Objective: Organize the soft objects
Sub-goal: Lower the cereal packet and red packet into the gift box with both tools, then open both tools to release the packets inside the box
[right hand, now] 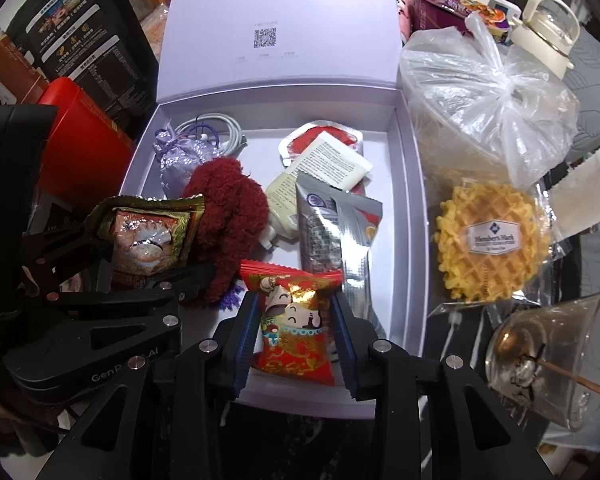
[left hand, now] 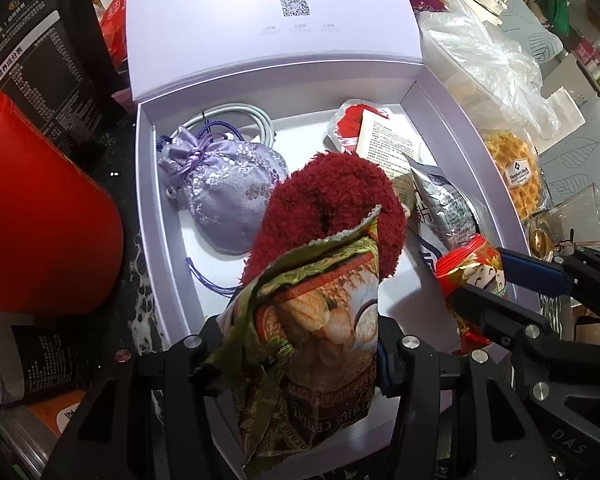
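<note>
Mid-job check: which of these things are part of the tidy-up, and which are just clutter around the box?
In the job:
lavender box
green cereal sachet in left gripper
red cartoon packet between right gripper pads
red fluffy sock
purple drawstring pouch

Lying about:
wrapped waffle
plastic bag
glass cup

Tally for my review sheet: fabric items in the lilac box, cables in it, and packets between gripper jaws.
Fabric items: 2 (lilac pouch, dark red fluffy piece)
Cables: 1 (grey cable)
Packets between jaws: 2 (green cereal packet, red cartoon packet)
Total: 5
</note>
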`<state>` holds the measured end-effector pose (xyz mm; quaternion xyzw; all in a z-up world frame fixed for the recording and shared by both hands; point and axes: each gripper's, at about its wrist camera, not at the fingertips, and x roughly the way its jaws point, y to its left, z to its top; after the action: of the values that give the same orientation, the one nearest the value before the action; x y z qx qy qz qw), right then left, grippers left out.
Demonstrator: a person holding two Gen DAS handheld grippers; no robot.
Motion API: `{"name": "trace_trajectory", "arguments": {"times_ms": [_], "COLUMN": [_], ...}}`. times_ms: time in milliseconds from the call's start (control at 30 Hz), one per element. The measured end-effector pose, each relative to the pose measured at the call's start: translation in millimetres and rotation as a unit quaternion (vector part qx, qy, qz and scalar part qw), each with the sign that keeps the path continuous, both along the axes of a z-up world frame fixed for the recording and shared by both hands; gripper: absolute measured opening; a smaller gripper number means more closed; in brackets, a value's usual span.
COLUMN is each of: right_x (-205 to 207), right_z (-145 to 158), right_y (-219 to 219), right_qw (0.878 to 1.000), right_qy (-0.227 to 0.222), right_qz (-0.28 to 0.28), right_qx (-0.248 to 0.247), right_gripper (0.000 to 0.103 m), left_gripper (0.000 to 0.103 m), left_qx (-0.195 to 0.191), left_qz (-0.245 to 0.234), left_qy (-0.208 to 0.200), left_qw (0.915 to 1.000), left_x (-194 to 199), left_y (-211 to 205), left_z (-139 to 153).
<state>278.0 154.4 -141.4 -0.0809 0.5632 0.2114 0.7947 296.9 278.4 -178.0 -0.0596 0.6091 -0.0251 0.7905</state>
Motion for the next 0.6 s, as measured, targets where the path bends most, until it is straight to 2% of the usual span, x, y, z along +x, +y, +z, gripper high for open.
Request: {"name": "trace_trajectory", "arguments": {"times_ms": [200,333,600], "right_x": [-1,-5,-19], "right_z": [10,20,50], "right_y": [-8,-14,-30], "right_qw": [1.000,1.000,0.999], "right_qy": [-0.003,-0.012,-0.040], "right_qz": [-0.008,-0.015,-0.026], "right_qx": [-0.004,-0.003,0.003], "right_gripper": [0.046,0.047,0.048], "left_gripper": [0.055,0.076,0.077], "left_qx": [0.008,0.020,0.028], "left_qz": [-0.003,-0.002,0.008], "left_qy": [0.016,0.005,-0.019], "left_qw": [0.9998,0.9998,0.9994], "left_x": [2,0,-4], "left_y": [-1,-4,-8], "left_z": [1,14,46]}}
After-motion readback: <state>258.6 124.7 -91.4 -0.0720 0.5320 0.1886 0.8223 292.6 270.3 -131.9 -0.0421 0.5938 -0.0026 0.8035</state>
